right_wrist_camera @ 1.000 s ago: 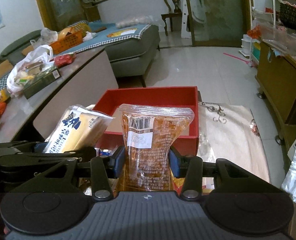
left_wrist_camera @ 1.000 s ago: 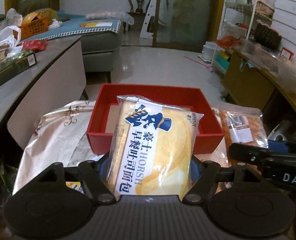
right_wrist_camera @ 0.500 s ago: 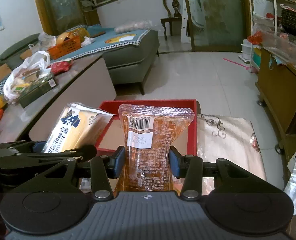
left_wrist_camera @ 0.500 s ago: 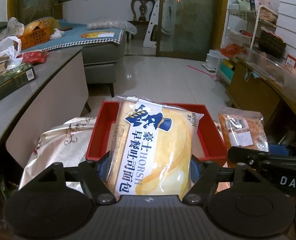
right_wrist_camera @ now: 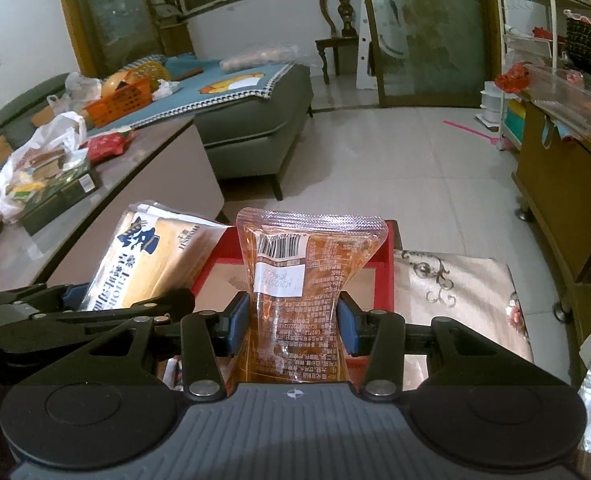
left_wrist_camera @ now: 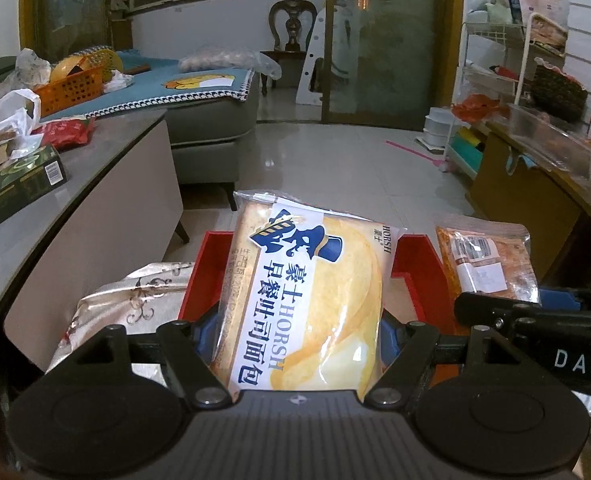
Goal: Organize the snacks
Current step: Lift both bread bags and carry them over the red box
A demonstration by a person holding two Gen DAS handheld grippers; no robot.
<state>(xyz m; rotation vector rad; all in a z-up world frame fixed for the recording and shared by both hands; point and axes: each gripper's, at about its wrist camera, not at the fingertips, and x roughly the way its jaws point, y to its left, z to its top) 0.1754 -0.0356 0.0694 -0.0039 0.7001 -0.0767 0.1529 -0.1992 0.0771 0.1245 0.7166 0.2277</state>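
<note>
My left gripper is shut on a yellow HORSH bread packet and holds it upright in front of the red tray. My right gripper is shut on an orange clear snack pouch, also upright, over the near part of the red tray. The pouch shows at the right of the left wrist view, and the bread packet shows at the left of the right wrist view. The two grippers are side by side.
The tray stands on a patterned silver cloth. A grey counter at the left carries a green box, bags and a red packet. A wooden cabinet is at the right, a sofa behind.
Both grippers have risen and tilted up with their packets; the red tray sits lower and is more hidden behind the packets than a second ago.
</note>
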